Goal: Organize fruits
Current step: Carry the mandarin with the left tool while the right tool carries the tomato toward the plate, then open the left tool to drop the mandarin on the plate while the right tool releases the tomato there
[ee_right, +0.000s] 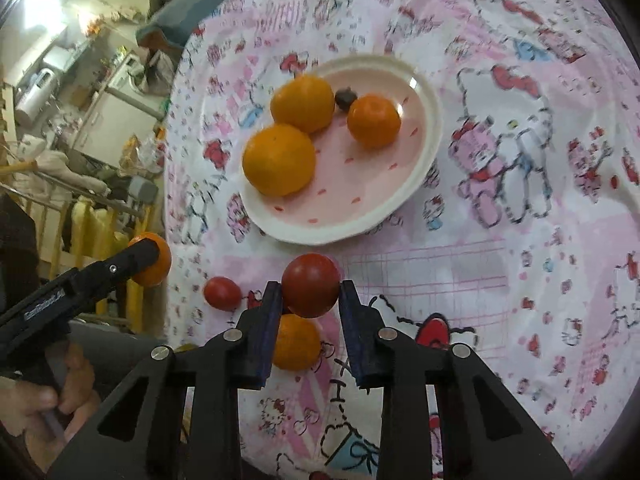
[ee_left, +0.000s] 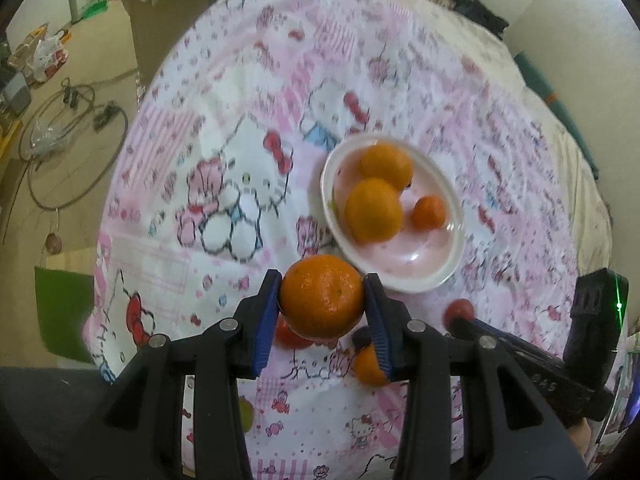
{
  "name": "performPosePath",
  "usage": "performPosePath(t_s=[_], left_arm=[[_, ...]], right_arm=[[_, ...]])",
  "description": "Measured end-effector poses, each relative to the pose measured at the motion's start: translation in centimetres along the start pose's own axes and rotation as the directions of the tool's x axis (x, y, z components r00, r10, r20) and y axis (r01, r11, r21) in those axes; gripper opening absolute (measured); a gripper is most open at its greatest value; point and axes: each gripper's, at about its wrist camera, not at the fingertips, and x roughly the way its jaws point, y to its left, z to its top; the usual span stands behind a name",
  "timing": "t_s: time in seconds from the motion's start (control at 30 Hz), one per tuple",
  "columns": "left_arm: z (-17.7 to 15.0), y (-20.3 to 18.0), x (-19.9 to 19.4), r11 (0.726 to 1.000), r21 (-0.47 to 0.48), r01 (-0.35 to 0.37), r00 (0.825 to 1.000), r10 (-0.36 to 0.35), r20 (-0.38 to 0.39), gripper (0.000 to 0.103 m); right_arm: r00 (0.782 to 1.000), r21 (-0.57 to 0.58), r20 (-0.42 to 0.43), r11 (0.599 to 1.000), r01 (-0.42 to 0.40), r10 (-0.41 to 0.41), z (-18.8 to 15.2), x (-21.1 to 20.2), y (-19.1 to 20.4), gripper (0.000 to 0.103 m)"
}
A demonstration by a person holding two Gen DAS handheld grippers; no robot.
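- Low in the middle of the left wrist view, the left gripper (ee_left: 322,296) squeezes a big orange (ee_left: 322,297) between its blue pads. The orange is lifted above the cloth (ee_left: 224,92).
- Low in the middle of the right wrist view, the right gripper (ee_right: 310,292) has a red tomato (ee_right: 311,290) between its fingers. The left pad touches it; the right pad looks just apart, so a firm hold cannot be told.
- Below the grippers, a small orange (ee_right: 297,342) and a small tomato (ee_right: 222,293) lie loose on the cloth.
- Farther up, in the middle, the plate (ee_right: 424,160) holds three oranges and a little dark thing (ee_right: 345,97).
- The job looks about half done: two fruits are in the grippers and two wait.
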Motion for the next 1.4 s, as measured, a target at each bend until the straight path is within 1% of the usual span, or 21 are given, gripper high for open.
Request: performPosePath(t_s=[0.07, 0.23, 0.33, 0.47, 0.73, 0.83, 0.97, 1.03, 1.1, 1.23, 1.3, 1.4], left_arm=[[0.9, 0.1, -0.4, 1.000, -0.003, 0.009, 1.000, -0.009, 0.000, 0.037], [3.8, -0.4, -0.9, 0.998, 0.057, -0.009, 1.000, 0.009, 0.007, 0.037], [5.3, -0.9, -0.7, 0.997, 0.083, 0.003, 1.000, -0.004, 0.009, 0.037], [7.0, -1.6, 0.3, 0.994, 0.112, -0.009, 1.000, 0.007, 0.015, 0.037], [9.4, -2.7, 4.1, 0.991, 0.137, -0.007, 1.000, 0.009, -0.013, 0.037], [10.0, -3.1, 5.3, 0.990, 0.141, -0.007, 1.000, 0.009, -0.007, 0.037], [10.9, -3.2, 7.3, 0.990, 0.140, 0.010, 1.000, -0.006, -0.031, 0.037], [11.3, -3.4, 8.5, 0.989, 0.147, 0.002, 0.999, 0.004, -0.043, 0.037], [11.5, -3.3, 9.5, 0.989, 0.143, -0.025, 0.998, 0.033, -0.048, 0.037], [11.8, -3.1, 11.1, 0.993, 0.117, -0.012, 0.996, 0.023, -0.088, 0.037], [11.9, -3.2, 11.6, 0.994, 0.107, -0.002, 0.995, 0.013, -0.096, 0.037], [11.8, -3.3, 12.3, 0.994, 0.106, -0.006, 0.994, 0.017, -0.104, 0.037]], right_arm=[[0.999, -0.003, 0.035, 1.000, -0.008, 0.008, 0.6, -1.6, -0.1, 0.031], [0.994, 0.004, 0.107, 1.000, -0.018, 0.018, 3.1, -4.4, -0.5, 0.031], [0.991, 0.001, 0.133, 1.000, -0.014, 0.014, 4.9, -5.2, -0.9, 0.031], [0.989, -0.006, 0.150, 1.000, -0.015, 0.016, 7.1, -5.6, -1.6, 0.031], [0.992, -0.031, 0.128, 0.999, 0.019, -0.015, 10.4, -3.5, -2.3, 0.031], [0.993, -0.031, 0.111, 0.999, 0.037, -0.034, 11.4, -2.3, -2.8, 0.031], [0.995, -0.033, 0.090, 0.998, 0.052, -0.048, 12.5, -0.6, -3.3, 0.031], [0.996, -0.032, 0.079, 0.998, 0.055, -0.052, 13.0, 0.3, -3.6, 0.031], [0.996, -0.033, 0.068, 0.998, 0.059, -0.057, 13.3, 1.1, -3.8, 0.031], [0.997, -0.026, 0.038, 0.997, 0.074, -0.073, 13.7, 2.7, -4.5, 0.031], [0.997, -0.022, 0.025, 0.997, 0.077, -0.077, 13.8, 3.4, -4.7, 0.031], [0.997, -0.019, 0.017, 0.997, 0.077, -0.077, 14.0, 4.0, -4.9, 0.031]])
